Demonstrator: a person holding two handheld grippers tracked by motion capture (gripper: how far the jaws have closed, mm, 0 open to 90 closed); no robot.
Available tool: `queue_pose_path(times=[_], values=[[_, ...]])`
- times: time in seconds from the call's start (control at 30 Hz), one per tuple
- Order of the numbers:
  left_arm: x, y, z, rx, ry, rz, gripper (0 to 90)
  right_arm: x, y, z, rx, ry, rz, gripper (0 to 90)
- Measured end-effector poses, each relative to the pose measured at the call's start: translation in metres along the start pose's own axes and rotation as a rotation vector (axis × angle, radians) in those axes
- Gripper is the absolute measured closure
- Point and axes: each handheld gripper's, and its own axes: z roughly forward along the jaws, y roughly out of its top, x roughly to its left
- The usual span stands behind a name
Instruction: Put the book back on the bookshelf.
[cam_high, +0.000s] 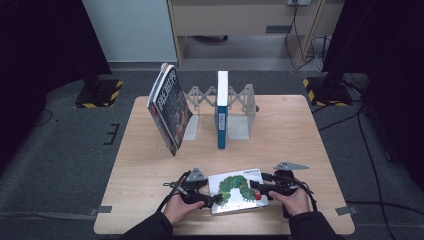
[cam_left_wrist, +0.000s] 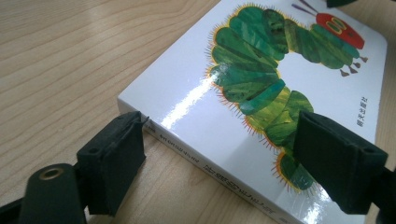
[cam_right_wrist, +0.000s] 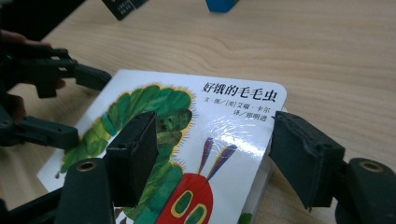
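Both tongs bracketed the caterpillar book (cam_high: 236, 190) lying flat near the table's (cam_high: 150, 165) front edge: the left gripper (cam_high: 207, 199) stood with its jaws spread across the spine corner — one jaw down beside the spine on the wood, the other above the glossy cover — and the right gripper (cam_high: 261, 189) straddled the opposite corner, one jaw over the cover and one off the edge. Neither pair seemed to be pressing yet, so the book was probably not held. The cover looked slick, and a pinch taken only at a corner could let it pivot or slide out, likely dropping back onto the table. If one side lifted before the other had bitten, the board pages could fan open. Farther back, a leaning book (cam_high: 169, 107) rested against the rack (cam_high: 240, 102) beside an upright blue book (cam_high: 222, 110) — a careless swing could topple either.
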Motion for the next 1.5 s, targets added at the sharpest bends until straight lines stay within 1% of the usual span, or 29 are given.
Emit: queue_pose_path(times=[0.2, 0.3, 0.33, 0.4, 0.57, 0.67, 0.73, 0.77, 0.87, 1.0, 1.03, 1.07, 1.1, 1.13, 1.2, 1.33, 1.43, 1.5], values=[[0.002, 0.000, 0.000, -0.008, -0.012, -0.012, 13.1, 0.002, 0.005, -0.005, -0.060, 0.024, 0.006, 32.9], [0.002, -0.001, 0.000, -0.008, -0.020, -0.011, 11.0, 0.003, 0.006, -0.007, -0.097, 0.037, 0.027, 34.0], [0.002, -0.001, 0.000, -0.009, -0.021, -0.012, 10.7, 0.004, 0.007, -0.007, -0.109, 0.039, 0.027, 34.0], [0.002, -0.001, 0.000, -0.010, -0.023, -0.014, 10.5, 0.005, 0.007, -0.008, -0.123, 0.039, 0.034, 33.9], [0.003, -0.002, 0.000, -0.021, -0.028, -0.014, 9.2, 0.007, 0.007, -0.009, -0.138, 0.036, 0.042, 33.6], [0.003, -0.002, 0.001, -0.026, -0.025, -0.012, 7.7, 0.009, 0.007, -0.010, -0.158, 0.044, 0.055, 33.7], [0.003, -0.002, 0.001, -0.026, -0.026, -0.012, 6.6, 0.010, 0.006, -0.011, -0.163, 0.053, 0.074, 33.9], [0.003, -0.002, 0.002, -0.026, -0.026, -0.013, 6.5, 0.010, 0.006, -0.011, -0.163, 0.058, 0.084, 33.8], [0.003, -0.002, 0.002, -0.027, -0.025, -0.012, 6.4, 0.010, 0.004, -0.011, -0.155, 0.059, 0.085, 33.7], [0.003, -0.002, 0.002, -0.028, -0.024, -0.014, 6.1, 0.010, 0.002, -0.011, -0.131, 0.057, 0.103, 34.1], [0.003, -0.002, 0.002, -0.029, -0.027, -0.017, 5.8, 0.010, 0.002, -0.011, -0.116, 0.073, 0.113, 37.0], [0.003, -0.002, 0.002, -0.029, -0.027, -0.018, 5.3, 0.011, 0.001, -0.010, -0.103, 0.091, 0.121, 36.3], [0.003, -0.002, 0.002, -0.029, -0.027, -0.018, 5.2, 0.012, 0.000, -0.009, -0.095, 0.097, 0.122, 36.4], [0.004, -0.002, 0.002, -0.029, -0.029, -0.017, 5.1, 0.014, 0.000, -0.007, -0.076, 0.101, 0.103, 36.3], [0.003, -0.002, 0.002, -0.029, -0.030, -0.019, 4.7, 0.015, 0.001, -0.003, -0.062, 0.103, 0.090, 36.5], [0.003, -0.001, 0.002, -0.025, -0.029, -0.014, 4.3, 0.011, 0.002, -0.001, -0.038, 0.100, 0.087, 40.9], [0.002, -0.001, 0.003, -0.018, -0.030, 0.000, 1.8, 0.008, 0.003, 0.002, -0.020, 0.097, 0.078, 45.1], [0.002, -0.001, 0.004, -0.017, -0.029, 0.001, 1.5, 0.005, 0.004, 0.004, -0.006, 0.091, 0.071, 47.7]])
